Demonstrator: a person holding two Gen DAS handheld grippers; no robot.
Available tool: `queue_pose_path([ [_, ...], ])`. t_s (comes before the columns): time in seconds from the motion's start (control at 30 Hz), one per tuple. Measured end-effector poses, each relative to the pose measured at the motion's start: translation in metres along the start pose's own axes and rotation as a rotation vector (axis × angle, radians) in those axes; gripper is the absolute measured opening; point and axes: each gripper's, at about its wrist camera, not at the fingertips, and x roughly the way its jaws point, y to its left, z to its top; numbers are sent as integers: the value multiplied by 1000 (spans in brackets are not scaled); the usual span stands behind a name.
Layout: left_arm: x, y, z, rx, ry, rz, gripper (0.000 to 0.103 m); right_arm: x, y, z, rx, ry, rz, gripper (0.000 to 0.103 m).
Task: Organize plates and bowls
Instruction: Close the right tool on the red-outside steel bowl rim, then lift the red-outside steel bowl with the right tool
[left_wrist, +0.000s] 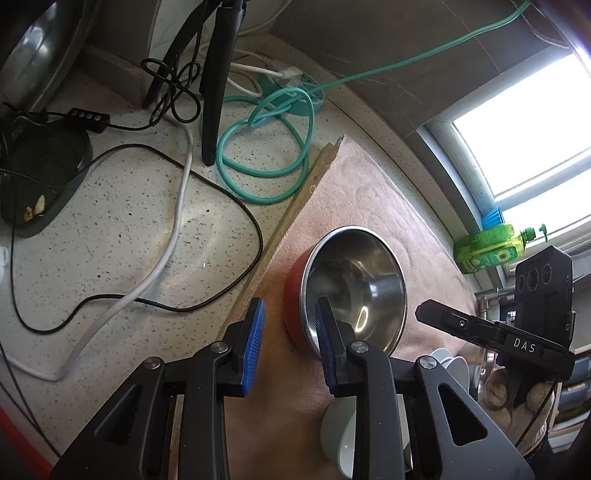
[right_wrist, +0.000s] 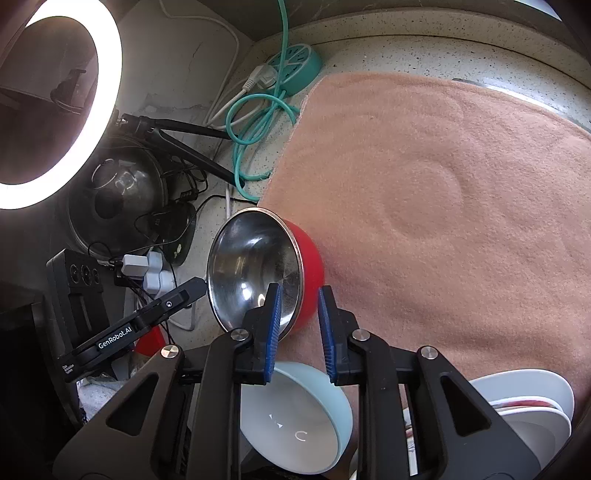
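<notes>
A bowl (left_wrist: 354, 284), steel inside and red outside, rests near the left edge of a pink cloth (left_wrist: 369, 192). My left gripper (left_wrist: 291, 301) straddles its near-left rim. One blue pad is inside the bowl; the other stands off the red wall, with a strip of cloth showing between. My right gripper (right_wrist: 298, 291) spans the opposite rim of the bowl (right_wrist: 255, 266), one pad inside and one against the red wall. The black finger (left_wrist: 443, 317) of that gripper shows at the bowl's right side. A pale green bowl (right_wrist: 295, 417) and white plates (right_wrist: 528, 398) lie below the grippers.
On the speckled counter left of the cloth (right_wrist: 443, 184) lie a coiled teal cable (left_wrist: 266, 158), black and white cords and tripod legs (left_wrist: 216, 92). A lit ring light (right_wrist: 107, 74) and a steel pot lid (right_wrist: 114, 192) stand beyond. A green bottle (left_wrist: 491, 247) sits by the window.
</notes>
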Motion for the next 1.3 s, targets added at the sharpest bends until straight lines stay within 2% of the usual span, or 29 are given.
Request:
queue_pose_path([
  [0.07,2,-1,1,7,7,2,19,3,-1,1,2,6,1,17],
  [0.33,8,0,4,8,21,-4,14,8,-2,3,0,11,-2,16],
  [0.77,16,-6,6,44,36,-1,7,21,-3,5,10,25,4,7],
  [1.3,5,-26,4,88,13,3,7,-4,-3,-2,16,-7,22,7],
])
